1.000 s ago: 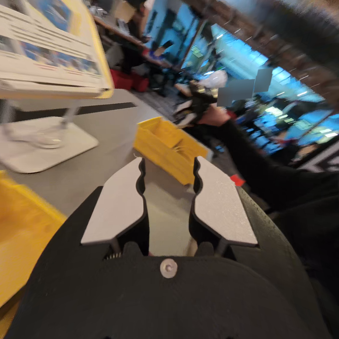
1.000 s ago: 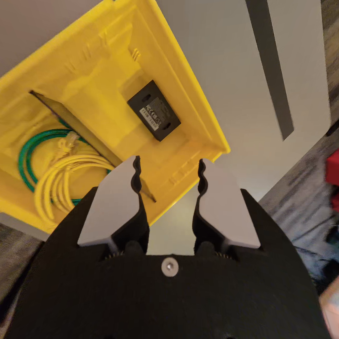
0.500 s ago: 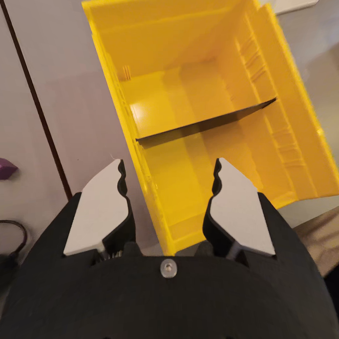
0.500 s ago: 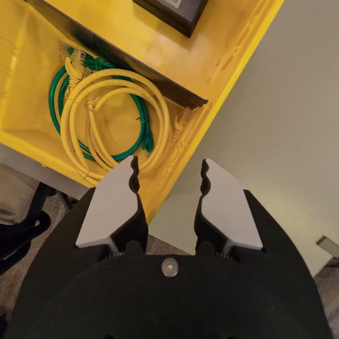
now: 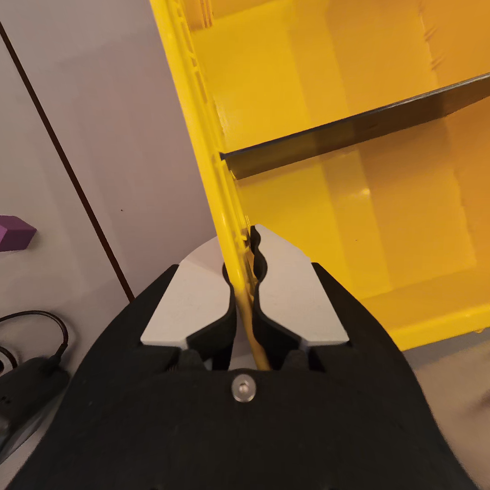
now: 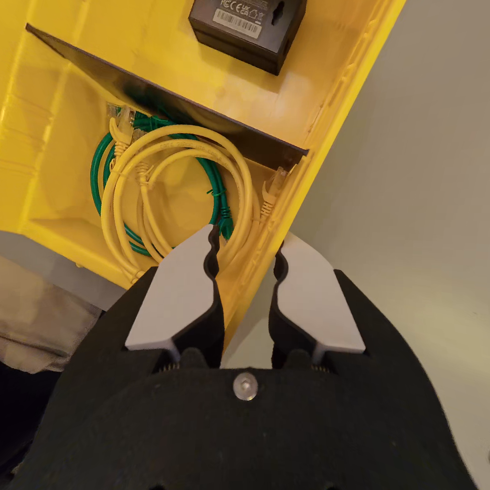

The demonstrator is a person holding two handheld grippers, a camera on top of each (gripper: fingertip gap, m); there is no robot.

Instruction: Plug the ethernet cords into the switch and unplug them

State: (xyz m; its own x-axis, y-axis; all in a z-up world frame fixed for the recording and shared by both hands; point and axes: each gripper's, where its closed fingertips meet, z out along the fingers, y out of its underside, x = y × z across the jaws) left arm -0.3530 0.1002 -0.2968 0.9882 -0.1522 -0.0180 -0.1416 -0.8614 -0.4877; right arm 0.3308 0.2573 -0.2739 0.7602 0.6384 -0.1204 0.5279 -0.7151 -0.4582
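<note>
In the right wrist view, a yellow bin holds coiled yellow ethernet cords and a green cord in its near compartment. Past a black divider, a black switch lies label side up. My right gripper is open and straddles this bin's right wall, left finger inside by the cords, right finger outside. In the left wrist view, my left gripper is shut on the left wall of a second, empty yellow bin.
The empty bin has a black divider across its middle. A dark seam crosses the grey table. A purple block and a black device with a cable lie at the left. The table edge and grey cloth show lower left. About 70 cm separates my left fingertips from my right.
My left gripper swung from facing the room down onto the empty bin and shut on its left wall. My right gripper moved in over the cord bin's right wall, staying open.
</note>
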